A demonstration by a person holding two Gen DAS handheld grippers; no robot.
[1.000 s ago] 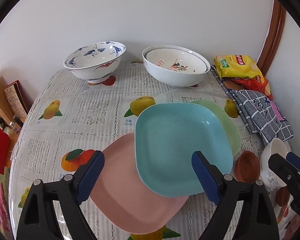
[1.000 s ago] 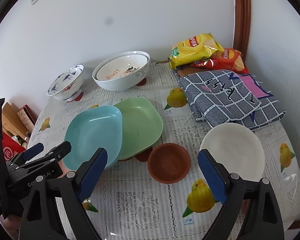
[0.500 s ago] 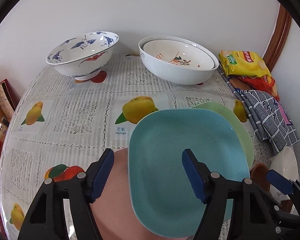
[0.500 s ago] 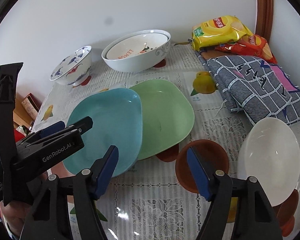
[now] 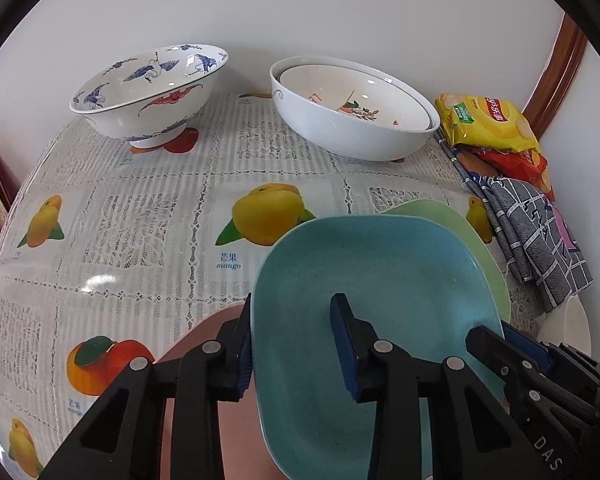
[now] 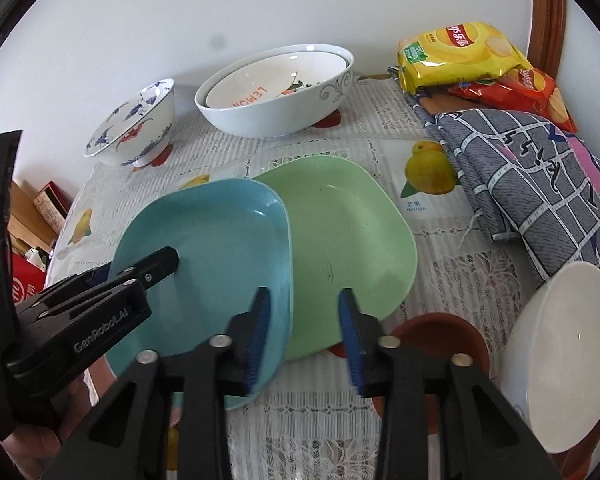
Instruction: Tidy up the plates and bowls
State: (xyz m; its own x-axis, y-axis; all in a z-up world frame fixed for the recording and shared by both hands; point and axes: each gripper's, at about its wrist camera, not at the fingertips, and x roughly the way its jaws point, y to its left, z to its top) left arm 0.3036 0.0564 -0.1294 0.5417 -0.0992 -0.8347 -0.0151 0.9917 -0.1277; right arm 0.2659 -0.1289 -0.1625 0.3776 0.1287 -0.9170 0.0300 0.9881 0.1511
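Only the left view shows the pink plate (image 5: 216, 364) at 7 o'clock; both closing grippers, left (image 5: 296, 344) and right (image 6: 304, 334), straddle the blue plate's (image 6: 216, 248) edges, not yet clenched.

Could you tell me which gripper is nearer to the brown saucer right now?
Right. The right gripper hangs over the plates' edges, jaws closing, with the brown saucer just beside its right finger. The left gripper is over the blue plate, farther left.

Fruit-print table (image 5: 148, 216), plates (image 6: 352, 224), bowls (image 5: 148, 96), cloth (image 6: 532, 168), snack bags (image 6: 460, 56)
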